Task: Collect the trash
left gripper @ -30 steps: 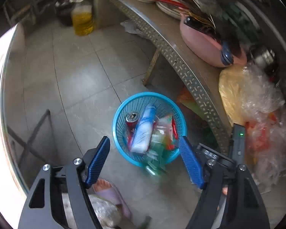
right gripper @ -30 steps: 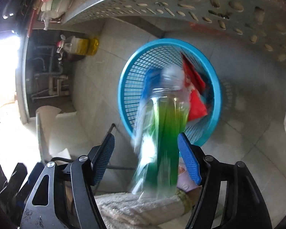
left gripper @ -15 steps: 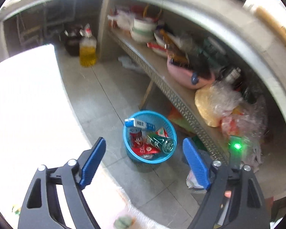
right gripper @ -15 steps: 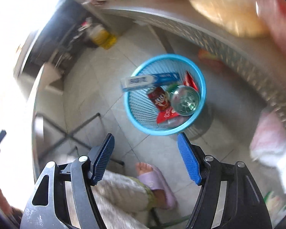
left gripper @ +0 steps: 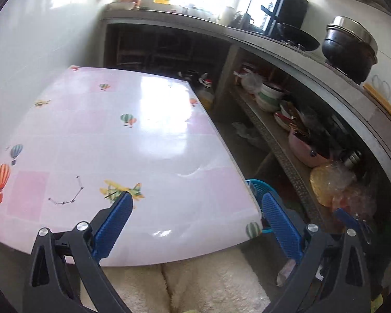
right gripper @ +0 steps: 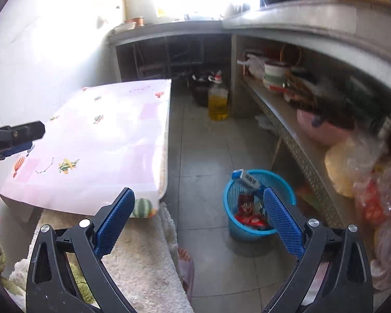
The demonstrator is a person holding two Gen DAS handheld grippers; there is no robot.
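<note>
In the left wrist view the blue basket (left gripper: 260, 186) at lower right shows only a sliver of rim, the rest hidden behind the corner of the bench (left gripper: 112, 143) and a blue pad, so its contents cannot be seen. In the right wrist view the basket's lower right side is covered by a pad, and the green bottle is not discernible among the trash. At that frame's left edge, the other hand-held gripper (right gripper: 13, 137) is cut off, its jaws unseen.
</note>
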